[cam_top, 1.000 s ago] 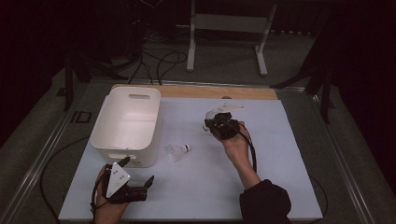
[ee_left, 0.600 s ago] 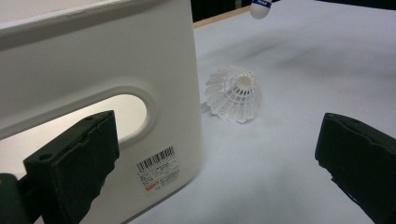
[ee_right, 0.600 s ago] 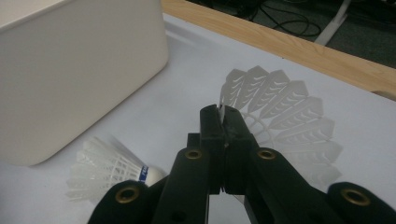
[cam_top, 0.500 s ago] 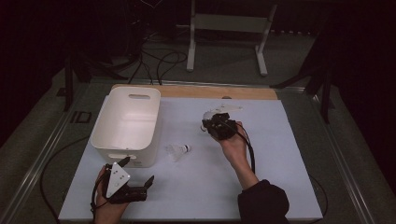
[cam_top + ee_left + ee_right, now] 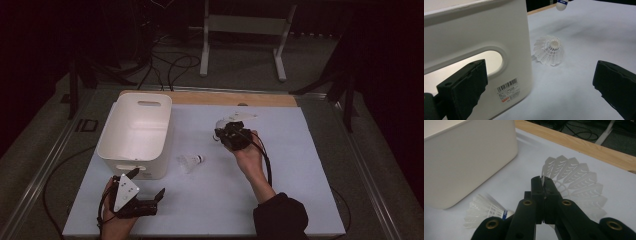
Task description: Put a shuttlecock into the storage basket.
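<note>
held shuttlecock: featherlight, crushable skirt
right gripper: fingers clamped on skirt edge near counter's far edge
left gripper: fingers apart

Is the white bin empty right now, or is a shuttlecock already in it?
Empty as far as the high view shows: the white bin has a bare floor, and one shuttlecock lies on the table beside it.

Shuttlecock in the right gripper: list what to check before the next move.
1. Right gripper shut on the held shuttlecock: ok.
2. Grip secure: cannot tell; the jaws pinch only the skirt's edge.
3. Bin top open, nothing seen inside: ok.
4. Second shuttlecock lies on the table, apart from bin and grippers: ok.
5. Left gripper open, holding nothing, at the bin's near wall: ok.
</note>
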Available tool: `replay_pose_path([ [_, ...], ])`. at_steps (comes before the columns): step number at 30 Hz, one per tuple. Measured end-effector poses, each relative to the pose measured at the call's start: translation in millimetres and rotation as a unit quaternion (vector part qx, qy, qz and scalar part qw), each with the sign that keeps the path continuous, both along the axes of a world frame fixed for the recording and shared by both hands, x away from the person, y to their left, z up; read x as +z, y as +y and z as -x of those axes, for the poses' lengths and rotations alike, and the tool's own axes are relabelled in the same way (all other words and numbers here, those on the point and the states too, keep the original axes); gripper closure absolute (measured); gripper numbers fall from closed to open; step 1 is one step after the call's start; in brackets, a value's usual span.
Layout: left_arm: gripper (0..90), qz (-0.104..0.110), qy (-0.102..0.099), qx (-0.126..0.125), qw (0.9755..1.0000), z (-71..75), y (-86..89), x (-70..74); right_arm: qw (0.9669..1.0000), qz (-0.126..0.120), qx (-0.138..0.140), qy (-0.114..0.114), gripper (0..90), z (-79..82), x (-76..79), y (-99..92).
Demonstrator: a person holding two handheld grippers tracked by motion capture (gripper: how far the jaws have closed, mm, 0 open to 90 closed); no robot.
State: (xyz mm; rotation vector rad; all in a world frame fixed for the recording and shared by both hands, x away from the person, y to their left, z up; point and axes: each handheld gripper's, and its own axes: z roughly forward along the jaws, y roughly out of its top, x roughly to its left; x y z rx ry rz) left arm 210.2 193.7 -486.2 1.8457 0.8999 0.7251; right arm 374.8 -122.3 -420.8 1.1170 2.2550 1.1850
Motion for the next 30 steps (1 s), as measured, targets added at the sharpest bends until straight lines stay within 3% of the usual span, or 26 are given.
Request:
replay_pose_path([
  [30,0.3,0.000,0.000,0.000,1.0000,-0.1,-0.2,-0.1,1.0000,0.000,0.008,-0.002,89.5,2.4,0.5,7.9],
])
